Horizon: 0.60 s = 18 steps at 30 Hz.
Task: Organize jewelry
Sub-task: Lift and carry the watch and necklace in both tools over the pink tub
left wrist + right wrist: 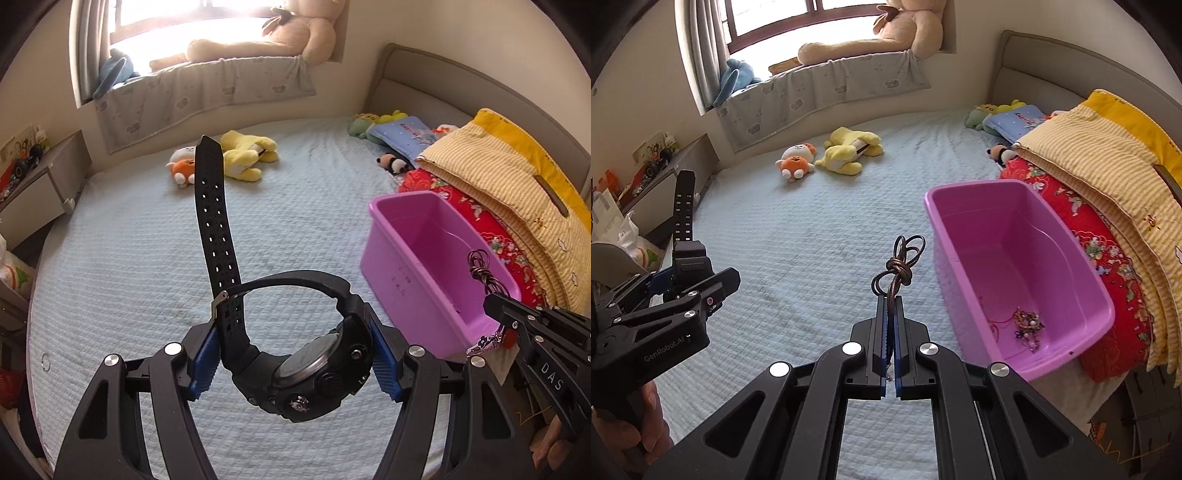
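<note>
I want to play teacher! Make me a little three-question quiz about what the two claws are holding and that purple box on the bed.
1. True or false: the left claw grips a black watch.
2. Multiple choice: what does the right claw pinch? A) a yellow plush toy B) a knotted brown cord C) a pillow
3. Fill in: a small tangle of beaded jewelry already lies inside the purple ____.

Key: 1 true; 2 B; 3 bin
</note>
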Motion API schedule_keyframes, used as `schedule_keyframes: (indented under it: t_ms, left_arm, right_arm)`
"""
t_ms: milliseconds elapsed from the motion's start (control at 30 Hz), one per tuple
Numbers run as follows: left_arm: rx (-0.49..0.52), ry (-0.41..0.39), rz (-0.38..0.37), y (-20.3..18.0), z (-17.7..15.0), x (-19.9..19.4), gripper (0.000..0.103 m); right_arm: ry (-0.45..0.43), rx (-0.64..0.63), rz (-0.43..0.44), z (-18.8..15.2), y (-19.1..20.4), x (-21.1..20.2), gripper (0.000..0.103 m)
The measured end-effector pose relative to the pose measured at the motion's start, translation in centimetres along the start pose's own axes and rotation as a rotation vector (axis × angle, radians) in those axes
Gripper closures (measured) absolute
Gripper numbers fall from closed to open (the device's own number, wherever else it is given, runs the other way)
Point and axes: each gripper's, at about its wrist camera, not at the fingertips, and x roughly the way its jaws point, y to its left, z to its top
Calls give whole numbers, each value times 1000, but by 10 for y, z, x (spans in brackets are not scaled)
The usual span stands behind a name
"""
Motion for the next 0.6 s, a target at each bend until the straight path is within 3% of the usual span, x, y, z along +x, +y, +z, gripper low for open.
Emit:
schedule_keyframes:
  t_ms: [333,600]
  left_arm:
    - [48,5,-81,-126,26,25,36]
    - [-1,53,-17,-222,51,86,36]
  right_arm:
    - [-24,39,-78,12,-125,-24,100]
    - [19,-9,35,38,-221,20,100]
